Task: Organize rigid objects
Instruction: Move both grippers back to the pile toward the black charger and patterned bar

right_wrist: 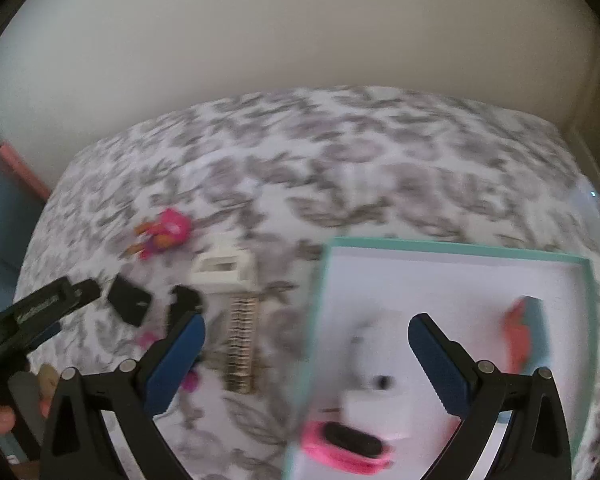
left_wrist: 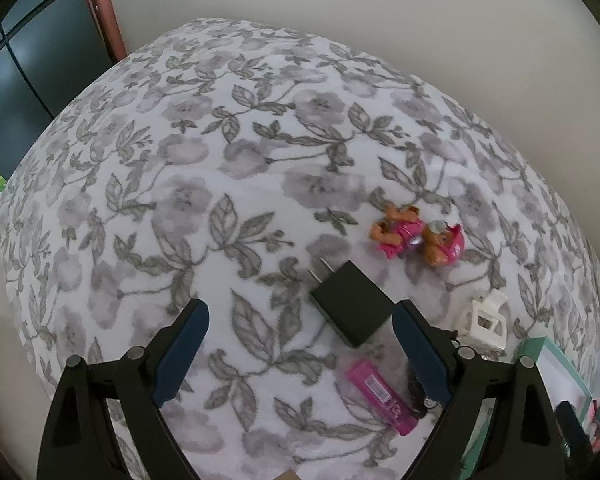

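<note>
Bed [left_wrist: 260, 128], floral cover. Teal box [right_wrist: 452, 246] on it, right jaws spread empty over its interior, some items already in, blurred. Left gripper [left_wrist: 300, 320] jaws released; black charger [left_wrist: 352, 304] lies just ahead, nearer the right-hand jaw, long axis diagonal, prongs pointing away. Left hand nearer. White hair clip [left_wrist: 486, 320], pink stick [left_wrist: 382, 398], toy pups [left_wrist: 420, 236] crowd close.

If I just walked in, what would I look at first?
Probably the pink puppy toy, bright against the flowery grey cloth, just beyond the black charger. Next, the teal box on the right side, with a blurry white thing and a pink and black one inside. The left gripper hangs open above the charger, and the right gripper is open at the box's left edge.
</note>
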`<act>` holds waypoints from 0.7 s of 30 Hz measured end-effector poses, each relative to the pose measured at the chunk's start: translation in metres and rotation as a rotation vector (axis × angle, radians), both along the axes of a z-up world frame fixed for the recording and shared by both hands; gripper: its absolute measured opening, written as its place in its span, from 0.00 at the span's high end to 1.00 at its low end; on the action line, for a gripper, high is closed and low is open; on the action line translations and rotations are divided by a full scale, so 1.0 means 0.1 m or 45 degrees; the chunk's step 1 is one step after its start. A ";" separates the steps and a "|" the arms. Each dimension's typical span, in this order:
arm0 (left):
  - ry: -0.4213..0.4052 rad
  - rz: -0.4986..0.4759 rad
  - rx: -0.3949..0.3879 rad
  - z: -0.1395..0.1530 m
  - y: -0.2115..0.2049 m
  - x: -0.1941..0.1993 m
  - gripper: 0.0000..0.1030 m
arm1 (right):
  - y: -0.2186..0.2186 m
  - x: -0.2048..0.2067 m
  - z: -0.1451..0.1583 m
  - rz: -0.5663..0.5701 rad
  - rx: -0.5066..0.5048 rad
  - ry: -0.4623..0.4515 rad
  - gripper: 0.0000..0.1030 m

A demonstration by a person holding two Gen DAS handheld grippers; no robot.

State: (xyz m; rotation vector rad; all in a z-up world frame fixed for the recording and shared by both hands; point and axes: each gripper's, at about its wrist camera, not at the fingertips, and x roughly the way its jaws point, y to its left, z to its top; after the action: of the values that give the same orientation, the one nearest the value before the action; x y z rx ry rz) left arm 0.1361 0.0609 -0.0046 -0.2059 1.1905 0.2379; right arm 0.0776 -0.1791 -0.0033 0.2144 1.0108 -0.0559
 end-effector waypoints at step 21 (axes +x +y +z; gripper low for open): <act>0.058 -0.035 -0.108 -0.43 0.01 0.35 0.09 | 0.31 0.31 -0.46 0.091 0.046 0.139 0.33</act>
State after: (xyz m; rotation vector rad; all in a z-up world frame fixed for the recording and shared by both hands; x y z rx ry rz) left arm 0.1712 0.0617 -0.0473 -0.2596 1.2486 0.1687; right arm 0.1087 -0.1483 -0.0496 0.2098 1.1284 0.0159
